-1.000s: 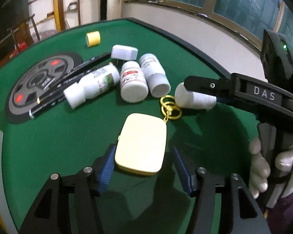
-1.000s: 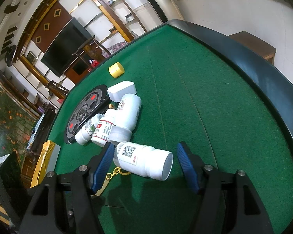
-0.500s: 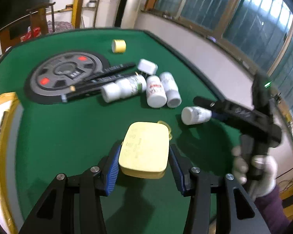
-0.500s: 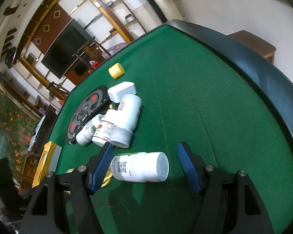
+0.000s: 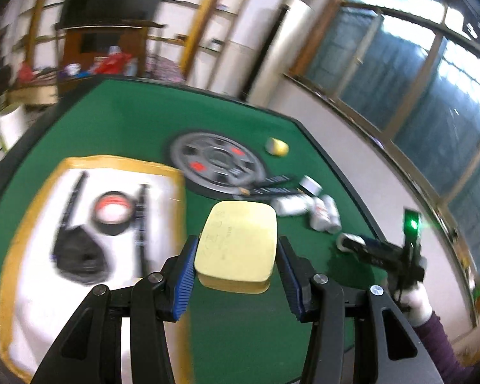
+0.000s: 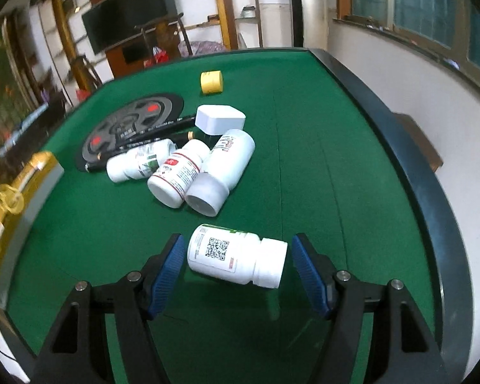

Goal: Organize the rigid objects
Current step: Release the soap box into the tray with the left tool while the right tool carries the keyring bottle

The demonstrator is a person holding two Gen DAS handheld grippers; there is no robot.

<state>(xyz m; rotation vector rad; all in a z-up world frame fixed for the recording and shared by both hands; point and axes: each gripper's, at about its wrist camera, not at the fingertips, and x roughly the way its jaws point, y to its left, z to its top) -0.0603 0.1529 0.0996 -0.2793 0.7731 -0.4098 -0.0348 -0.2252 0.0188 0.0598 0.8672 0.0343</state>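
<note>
left claw (image 5: 236, 257): clamps cream case (image 5: 236, 243), held above desk (image 5: 118, 121) for tray (image 5: 12, 224) drop
right claw (image 6: 238, 265): wide apart, straddling lying bottle (image 6: 236, 259), no grip yet

Green felt table (image 6: 320, 147) carries it all: beyond the right tongs' tips, three white bottles (image 6: 188, 168), white box (image 6: 220, 119), black pens (image 6: 150, 132), dark disc (image 6: 129, 126), yellow roll (image 6: 211, 82), one bottle (image 6: 236, 255) between the fingers.

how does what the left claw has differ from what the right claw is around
The left claw grips a flat, pale yellow case, lifted off the green table. The right claw only brackets a round white bottle with a QR label, lying on its side; its pads look short of touching. Both sit between blue pads.
</note>
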